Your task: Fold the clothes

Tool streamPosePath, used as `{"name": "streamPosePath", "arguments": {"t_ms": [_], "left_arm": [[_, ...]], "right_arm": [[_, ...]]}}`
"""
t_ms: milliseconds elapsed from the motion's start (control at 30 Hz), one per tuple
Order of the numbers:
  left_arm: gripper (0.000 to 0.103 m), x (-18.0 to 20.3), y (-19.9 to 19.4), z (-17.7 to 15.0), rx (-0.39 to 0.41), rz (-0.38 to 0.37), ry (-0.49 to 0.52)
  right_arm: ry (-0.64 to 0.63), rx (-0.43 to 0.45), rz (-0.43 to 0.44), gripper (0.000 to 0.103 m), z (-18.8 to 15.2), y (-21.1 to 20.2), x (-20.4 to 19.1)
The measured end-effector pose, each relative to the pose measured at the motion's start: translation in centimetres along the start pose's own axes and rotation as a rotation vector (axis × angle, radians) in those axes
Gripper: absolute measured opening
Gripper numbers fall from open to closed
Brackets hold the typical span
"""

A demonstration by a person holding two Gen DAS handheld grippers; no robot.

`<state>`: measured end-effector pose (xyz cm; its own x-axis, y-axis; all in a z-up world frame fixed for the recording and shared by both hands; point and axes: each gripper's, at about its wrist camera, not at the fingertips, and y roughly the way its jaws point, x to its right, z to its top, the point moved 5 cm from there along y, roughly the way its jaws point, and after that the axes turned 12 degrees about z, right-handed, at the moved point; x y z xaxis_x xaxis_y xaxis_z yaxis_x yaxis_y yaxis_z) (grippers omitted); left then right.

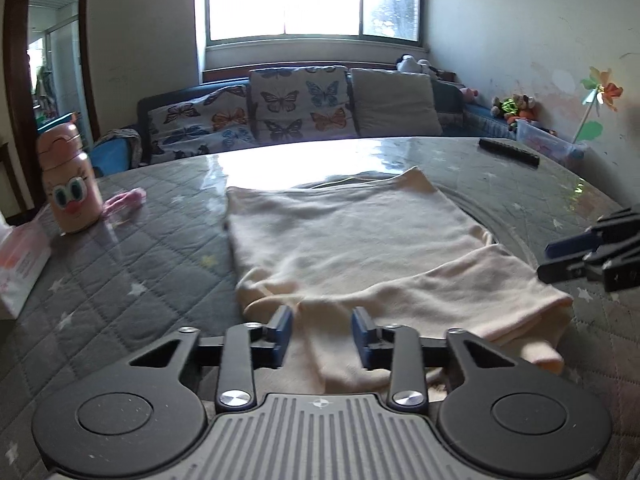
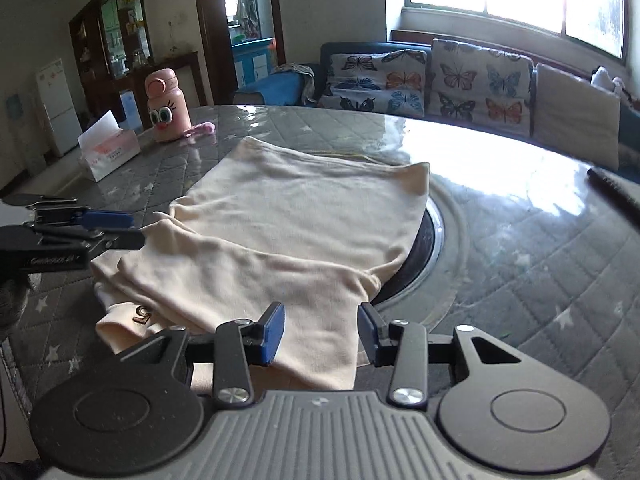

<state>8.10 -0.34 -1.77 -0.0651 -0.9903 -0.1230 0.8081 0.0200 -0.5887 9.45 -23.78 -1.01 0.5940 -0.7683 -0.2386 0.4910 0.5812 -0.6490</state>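
Both tongs, left [image 1: 321,334] and right [image 2: 321,330], hover wide apart, empty, over the cream garment [image 1: 352,236]

Both wrist views look low and close across the cream garment [image 1: 352,240], facing the sofa [image 2: 460,76].

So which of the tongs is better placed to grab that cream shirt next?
Probably the left tongs: they're open with the cream shirt's hem between their fingers. The right tongs are open over a flat layer.

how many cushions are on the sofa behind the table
3 show: a low butterfly-print cushion at the left end, an upright butterfly-print cushion in the middle, and a plain beige cushion to its right. More may be hidden beyond the frame or behind the table edge.
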Motion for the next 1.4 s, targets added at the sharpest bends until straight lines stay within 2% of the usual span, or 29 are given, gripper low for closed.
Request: {"name": "streamPosePath", "arguments": {"t_ms": [167,333,567,667,800,867,1067,1233,1400], "left_arm": [[0.027,1.3,1.9,0.4,-0.025,-0.028,0.033],[0.025,0.6,3.5,-0.1,-0.064,-0.001,0.041],[0.026,0.3,3.7,0.1,-0.06,0.02,0.055],[0.027,0.1,3.8,0.2,-0.058,0.029,0.061],[0.028,-0.4,3.8,0.2,-0.054,0.04,0.059],[0.028,-0.7,3.6,0.2,-0.049,0.046,0.054],[0.03,-0.4,3.2,0.4,-0.021,0.067,0.091],[0.031,-0.2,3.4,0.0,-0.021,0.082,0.121],[0.032,0.4,1.2,0.2,0.023,0.057,0.155]], "right_arm": [[0.022,-0.026,0.027,0.04,-0.8,1.5,0.2],[0.015,-0.059,0.031,0.04,-1.3,2.0,0.2],[-0.032,-0.019,0.021,0.04,1.3,2.3,0.4],[-0.039,-0.005,0.015,0.049,2.3,3.7,0.6],[-0.055,-0.019,-0.004,0.05,2.6,5.5,1.0],[-0.059,-0.028,-0.02,0.055,2.3,6.0,1.4],[-0.051,-0.016,-0.055,0.063,2.3,5.9,2.3],[-0.047,-0.031,-0.11,0.064,1.8,6.1,3.2],[-0.07,-0.008,-0.087,0.07,1.6,4.4,2.1]]}}
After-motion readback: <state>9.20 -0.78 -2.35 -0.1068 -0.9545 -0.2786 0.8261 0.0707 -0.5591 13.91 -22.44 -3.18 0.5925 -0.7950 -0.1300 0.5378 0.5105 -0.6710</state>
